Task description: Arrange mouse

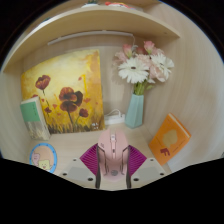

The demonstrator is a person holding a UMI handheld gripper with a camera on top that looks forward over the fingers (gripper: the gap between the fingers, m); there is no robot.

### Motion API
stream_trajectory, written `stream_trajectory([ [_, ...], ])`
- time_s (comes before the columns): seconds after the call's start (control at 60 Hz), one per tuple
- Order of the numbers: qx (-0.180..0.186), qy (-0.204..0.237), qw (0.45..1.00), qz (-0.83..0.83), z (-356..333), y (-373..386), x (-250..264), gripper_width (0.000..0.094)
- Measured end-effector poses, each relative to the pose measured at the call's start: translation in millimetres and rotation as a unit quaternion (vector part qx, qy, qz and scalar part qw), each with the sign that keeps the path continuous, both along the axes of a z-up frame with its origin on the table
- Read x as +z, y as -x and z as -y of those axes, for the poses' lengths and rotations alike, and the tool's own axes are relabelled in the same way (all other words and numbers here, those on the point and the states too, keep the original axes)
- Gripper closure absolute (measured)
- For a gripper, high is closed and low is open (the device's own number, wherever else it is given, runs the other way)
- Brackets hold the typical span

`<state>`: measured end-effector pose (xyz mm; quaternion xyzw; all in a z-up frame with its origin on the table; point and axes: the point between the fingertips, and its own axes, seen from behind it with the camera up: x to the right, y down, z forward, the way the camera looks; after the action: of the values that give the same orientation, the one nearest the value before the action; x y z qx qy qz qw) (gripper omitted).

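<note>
A home desk corner, decorated rather than industrial. Poppy painting [62,92] on yellow ground leans vs. the pale wall; blue vase [135,110] w/ pink and white flowers [143,65] stands beside it. A small green book [35,117] props upright at one side, an orange card [169,138] lies at the other, a round coaster [43,156] up front. Light table [75,148] surface, white shelf [100,35] overhead — domestic study or bedroom nook.
</note>
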<state>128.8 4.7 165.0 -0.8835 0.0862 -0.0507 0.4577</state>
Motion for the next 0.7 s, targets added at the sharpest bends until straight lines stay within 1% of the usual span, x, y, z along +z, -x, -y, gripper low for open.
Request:
stream_trajectory([
  [0.067, 0.011, -0.041, 0.999, 0.003, -17.9, 41.1, 50.5, 0.0585],
  [0.15, 0.037, -0.085, 0.996, -0.007, -37.1, 106.1, 96.3, 0.0586],
  [0.217, 0.065, -0.101, 0.993, -0.012, -52.5, 160.7, 113.0, 0.0586],
  [0.267, 0.09, -0.104, 0.99, -0.008, -62.2, 199.7, 109.6, 0.0586],
  [0.35, 0.122, -0.087, 0.989, -0.015, -75.1, 258.5, 74.2, 0.0588],
  [0.45, 0.148, -0.037, 0.988, -0.017, -80.3, 306.8, -2.2, 0.0588],
  [0.583, 0.16, 0.039, 0.986, -0.024, -68.7, 345.3, -98.2, 0.059],
  [0.7, 0.152, 0.079, 0.985, -0.023, -55.8, 356.7, -146.1, 0.0587],
])
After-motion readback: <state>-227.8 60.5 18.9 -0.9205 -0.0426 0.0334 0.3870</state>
